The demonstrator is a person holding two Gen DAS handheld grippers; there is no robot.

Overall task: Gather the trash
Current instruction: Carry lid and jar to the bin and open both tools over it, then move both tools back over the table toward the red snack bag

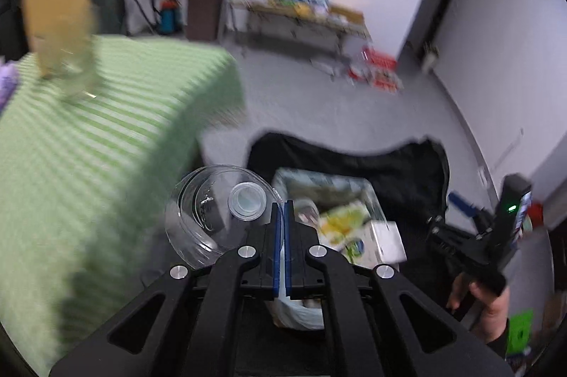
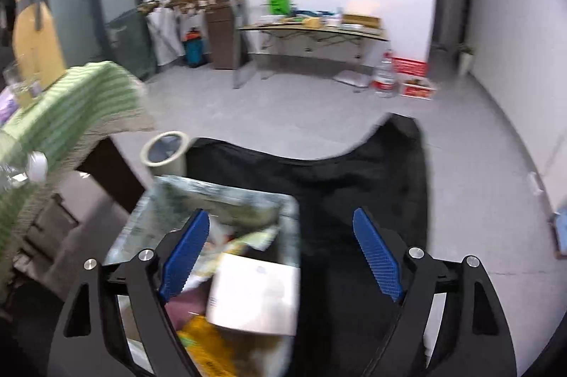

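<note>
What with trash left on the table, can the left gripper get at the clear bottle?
Probably yes. The bottle lies at the table edge, just beside the left gripper, with nothing between them. Its jaws are shut, though, so they would have to open first.

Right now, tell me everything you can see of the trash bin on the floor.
The trash bin is a square, open-topped container whose walls look shiny and mirror-like, with rounded corners. It stands upright on the grey floor beside the green-striped tablecloth's hanging edge, against a black cloth. It is nearly full: a white box, yellow and green printed wrappers and a pale bag lie inside. Motion blur hides finer detail.
</note>
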